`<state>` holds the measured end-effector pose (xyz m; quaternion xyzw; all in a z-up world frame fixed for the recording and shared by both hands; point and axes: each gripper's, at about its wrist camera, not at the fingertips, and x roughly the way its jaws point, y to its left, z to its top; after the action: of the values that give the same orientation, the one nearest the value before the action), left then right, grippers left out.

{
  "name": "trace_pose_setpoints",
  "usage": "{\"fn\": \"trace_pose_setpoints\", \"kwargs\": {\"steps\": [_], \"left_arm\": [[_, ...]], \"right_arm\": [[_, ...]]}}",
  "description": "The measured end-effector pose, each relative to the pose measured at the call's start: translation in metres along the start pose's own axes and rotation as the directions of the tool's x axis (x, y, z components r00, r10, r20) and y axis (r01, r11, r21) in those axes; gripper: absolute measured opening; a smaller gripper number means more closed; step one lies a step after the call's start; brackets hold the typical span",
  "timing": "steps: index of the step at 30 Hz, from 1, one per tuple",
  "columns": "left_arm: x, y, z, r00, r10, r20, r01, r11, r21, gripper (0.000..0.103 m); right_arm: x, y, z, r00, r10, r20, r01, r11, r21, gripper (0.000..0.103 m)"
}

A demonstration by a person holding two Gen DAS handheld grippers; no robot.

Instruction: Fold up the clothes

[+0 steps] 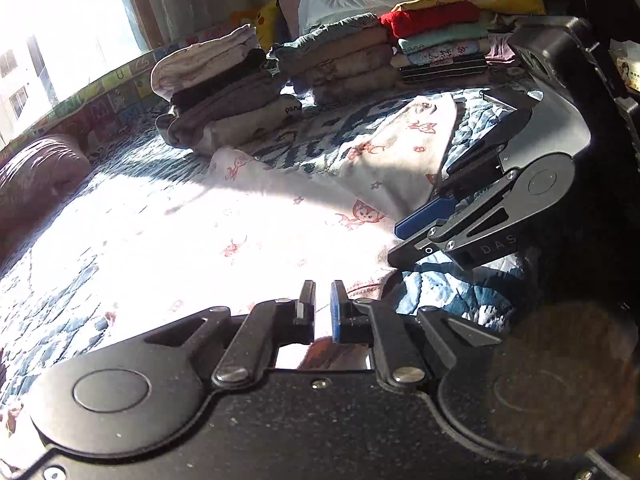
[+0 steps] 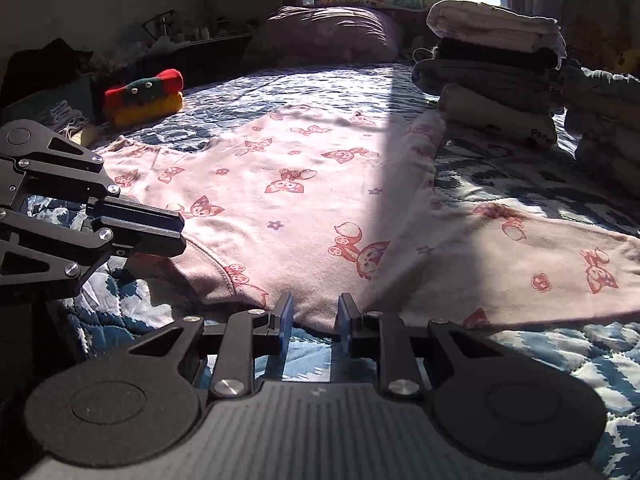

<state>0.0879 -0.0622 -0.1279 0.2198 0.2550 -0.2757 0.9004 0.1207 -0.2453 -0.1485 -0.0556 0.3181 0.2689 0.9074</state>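
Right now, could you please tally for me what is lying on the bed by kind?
Stacks of folded clothes: 3, left stack, middle stack, right stack
Unfolded garments spread flat: 1, pink fox-print garment
Pillows: 1, mauve pillow
Plush toys: 1, red, green and yellow plush
Total: 6

A home bedroom: quilted bed [image 2: 320, 84], pillow [image 2: 324, 34], folded clothes stacks [image 1: 340, 60], curtained window [image 1: 52, 12]
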Motion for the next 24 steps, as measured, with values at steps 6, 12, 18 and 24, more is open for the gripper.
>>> {"fn": "trace_pose_setpoints", "kwargs": {"steps": [6, 12, 18, 24], "left_arm": [[0.033, -0.037, -0.014, 0.999, 0.046, -0.019, -0.046, 0.998, 0.038, 0.006], [0.021, -0.025, -0.009, 0.999, 0.032, 0.033, -0.03, 0.996, -0.081, 0.038], [0.021, -0.013, -0.015, 0.999, 0.007, 0.04, -0.001, 0.991, -0.132, 0.042], [0.005, 0.021, -0.012, 0.987, 0.038, 0.156, 0.011, 0.952, -0.306, 0.042]], "right_arm": [[-0.008, 0.004, 0.003, 1.0, -0.022, 0.008, 0.022, 1.0, -0.006, 0.025], [0.0, 0.001, 0.004, 0.999, -0.036, -0.009, 0.036, 0.999, 0.028, 0.025], [-0.006, -0.001, 0.018, 0.999, -0.019, -0.04, 0.019, 1.0, 0.003, 0.025], [0.0, -0.042, 0.058, 0.999, -0.021, 0.026, 0.016, 0.98, 0.198, 0.025]]}}
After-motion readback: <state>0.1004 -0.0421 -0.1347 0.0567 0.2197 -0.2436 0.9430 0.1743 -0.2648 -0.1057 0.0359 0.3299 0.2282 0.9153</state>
